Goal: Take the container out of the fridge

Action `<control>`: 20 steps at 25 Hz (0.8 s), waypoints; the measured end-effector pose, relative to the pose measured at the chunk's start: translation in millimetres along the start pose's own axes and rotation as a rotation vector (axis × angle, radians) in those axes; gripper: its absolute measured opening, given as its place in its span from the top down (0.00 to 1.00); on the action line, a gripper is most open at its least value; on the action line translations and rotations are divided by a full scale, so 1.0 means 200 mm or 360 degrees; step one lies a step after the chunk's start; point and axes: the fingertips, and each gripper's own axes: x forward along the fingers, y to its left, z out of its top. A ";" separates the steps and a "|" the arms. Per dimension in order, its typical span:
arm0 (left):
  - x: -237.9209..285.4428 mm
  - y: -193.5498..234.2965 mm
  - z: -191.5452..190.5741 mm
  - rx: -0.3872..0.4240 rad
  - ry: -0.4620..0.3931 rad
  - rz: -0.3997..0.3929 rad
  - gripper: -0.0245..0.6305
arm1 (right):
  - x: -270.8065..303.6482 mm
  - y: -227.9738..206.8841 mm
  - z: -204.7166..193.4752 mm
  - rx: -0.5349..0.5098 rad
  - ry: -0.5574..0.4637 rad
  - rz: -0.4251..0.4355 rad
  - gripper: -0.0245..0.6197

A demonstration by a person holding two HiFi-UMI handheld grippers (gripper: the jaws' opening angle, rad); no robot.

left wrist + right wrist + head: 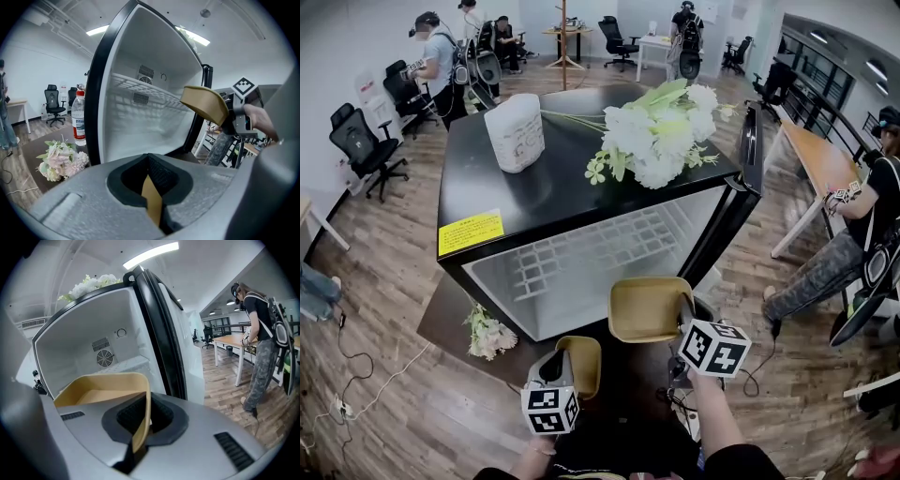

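Fridge (581, 253) stands open toward the person, its white inside bare apart from a wire shelf (581, 248). The tan container (649, 309) is outside it, in the air just in front of the opening. The right gripper (682, 319) is clenched on the container's right wall; in the right gripper view that wall runs straight between the pads. The left gripper (564, 364) sits lower and to the left, clamped tight on a smaller tan piece (581, 366), which shows as a thin edge in the left gripper view. White flowers (661, 136) and a paper roll (515, 131) lie on the fridge's black top. A smaller bunch (487, 333) and a bottle (78, 117) rest on the dark surface (441, 319) beside the fridge.
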 end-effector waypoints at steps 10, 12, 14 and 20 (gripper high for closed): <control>-0.01 -0.03 -0.04 0.0002 0.0001 -0.0021 0.95 | -0.03 -0.10 -0.26 -0.0006 0.0069 -0.0068 0.94; -0.01 -0.03 -0.04 -0.0001 -0.0004 -0.0021 0.95 | -0.03 -0.12 -0.32 -0.0002 0.0090 -0.0078 0.94; -0.01 -0.03 -0.04 -0.0004 -0.0017 -0.0027 0.95 | -0.02 -0.14 -0.37 -0.0009 0.0111 -0.0088 0.94; -0.03 -0.04 -0.06 -0.0013 -0.0033 -0.0036 0.95 | -0.01 -0.20 -0.53 -0.0051 0.0175 -0.0145 0.94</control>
